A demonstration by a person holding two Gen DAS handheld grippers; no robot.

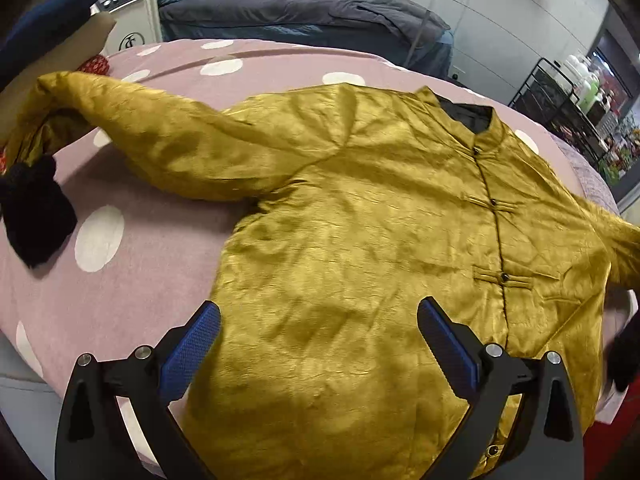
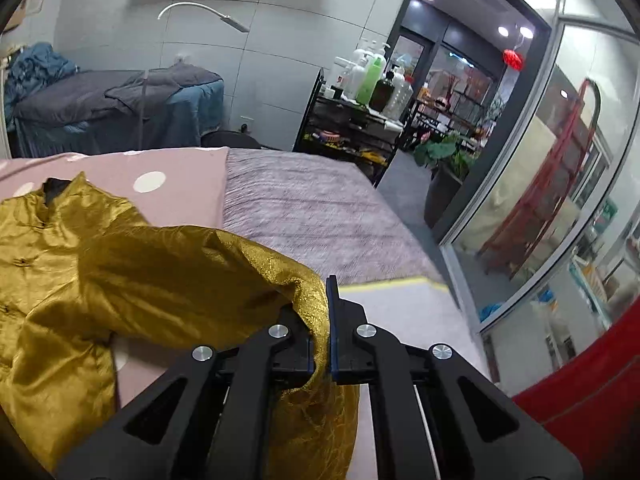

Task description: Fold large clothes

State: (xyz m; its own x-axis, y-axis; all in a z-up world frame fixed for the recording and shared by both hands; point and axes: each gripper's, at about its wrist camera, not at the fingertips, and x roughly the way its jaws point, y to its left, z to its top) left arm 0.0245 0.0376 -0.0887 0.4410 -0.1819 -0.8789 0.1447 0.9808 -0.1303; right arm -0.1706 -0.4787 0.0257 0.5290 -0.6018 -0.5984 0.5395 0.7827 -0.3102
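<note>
A gold satin jacket lies front up on a pink polka-dot bed cover, its knot buttons closed and black collar lining showing. One sleeve stretches to the upper left. My left gripper stands open just above the jacket's lower front, with nothing between its blue pads. In the right wrist view my right gripper is shut on the cuff end of the other sleeve, which is lifted off the bed and drapes back toward the jacket's body. The fabric hides its left pad.
A black knitted item lies on the cover at the left. A mauve-grey blanket covers the bed's right part. Behind are a second bed with a grey blanket, a black rack with bottles and a glass wall.
</note>
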